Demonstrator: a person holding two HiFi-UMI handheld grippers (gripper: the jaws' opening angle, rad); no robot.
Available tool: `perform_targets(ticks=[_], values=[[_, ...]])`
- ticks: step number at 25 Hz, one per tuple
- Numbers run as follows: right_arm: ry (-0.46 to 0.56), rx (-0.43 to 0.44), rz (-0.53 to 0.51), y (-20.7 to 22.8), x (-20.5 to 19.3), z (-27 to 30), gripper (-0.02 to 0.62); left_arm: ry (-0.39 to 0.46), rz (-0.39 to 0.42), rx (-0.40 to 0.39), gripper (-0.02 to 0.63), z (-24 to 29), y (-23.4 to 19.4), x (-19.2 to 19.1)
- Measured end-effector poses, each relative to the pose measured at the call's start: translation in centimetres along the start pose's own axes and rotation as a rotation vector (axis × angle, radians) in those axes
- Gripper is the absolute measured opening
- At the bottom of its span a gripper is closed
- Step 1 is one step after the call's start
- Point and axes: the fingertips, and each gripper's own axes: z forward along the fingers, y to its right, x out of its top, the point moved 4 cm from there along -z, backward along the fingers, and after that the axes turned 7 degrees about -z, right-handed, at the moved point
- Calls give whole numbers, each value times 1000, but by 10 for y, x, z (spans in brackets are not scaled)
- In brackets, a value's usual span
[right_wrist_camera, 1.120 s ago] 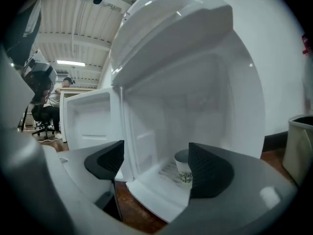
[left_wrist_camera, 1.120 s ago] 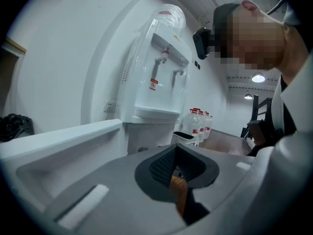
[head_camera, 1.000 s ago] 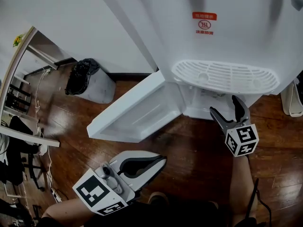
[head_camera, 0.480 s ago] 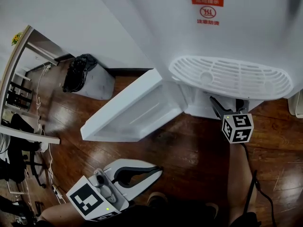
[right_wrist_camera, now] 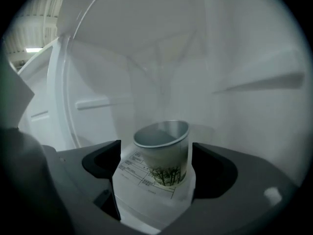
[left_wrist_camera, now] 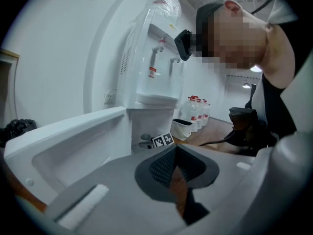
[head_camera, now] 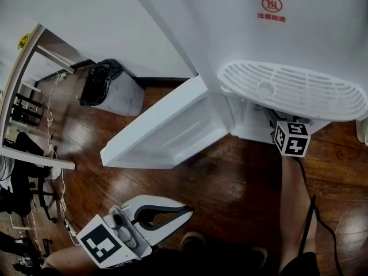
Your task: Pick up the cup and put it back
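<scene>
Paper cup [right_wrist_camera: 164, 153] between right gripper [right_wrist_camera: 156, 147] fingers [right_wrist_camera: 211, 169], spread wide

Showing matt paper on the cup [right_wrist_camera: 165, 155], with a dull grey sheen inside. Showing smooth white plastic on the cabinet door [head_camera: 167, 131], glossy brown wood on the floor [head_camera: 230, 188], and matt dark ribbed pads [left_wrist_camera: 163, 168] on the left gripper [left_wrist_camera: 177, 163].

Dispenser: tall white plastic water dispenser [head_camera: 299, 33] against a plain white wall [head_camera: 115, 22].
Door: white lower cabinet door [head_camera: 167, 134], swung wide open.
Drip tray: white slotted oval grille [head_camera: 293, 88], jutting out above the open cabinet.
Sticker: red round warning label [head_camera: 271, 4] on the dispenser front.
Sheet: white printed paper [right_wrist_camera: 142, 173], lying inside the cabinet.
Bin: grey waste bin with black bag [head_camera: 109, 88], by the wall, well apart from the door.
Floor: glossy dark wooden boards [head_camera: 230, 188].
</scene>
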Motion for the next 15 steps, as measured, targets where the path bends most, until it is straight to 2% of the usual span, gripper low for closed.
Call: perform_targets(ticks=[5, 15], values=[[-16, -6, -2, 5, -3, 11, 428, -18, -5, 15, 1, -8, -5, -6], [-39, -41, 9, 14, -8, 14, 328, -33, -1, 27, 1, -18, -6, -9]])
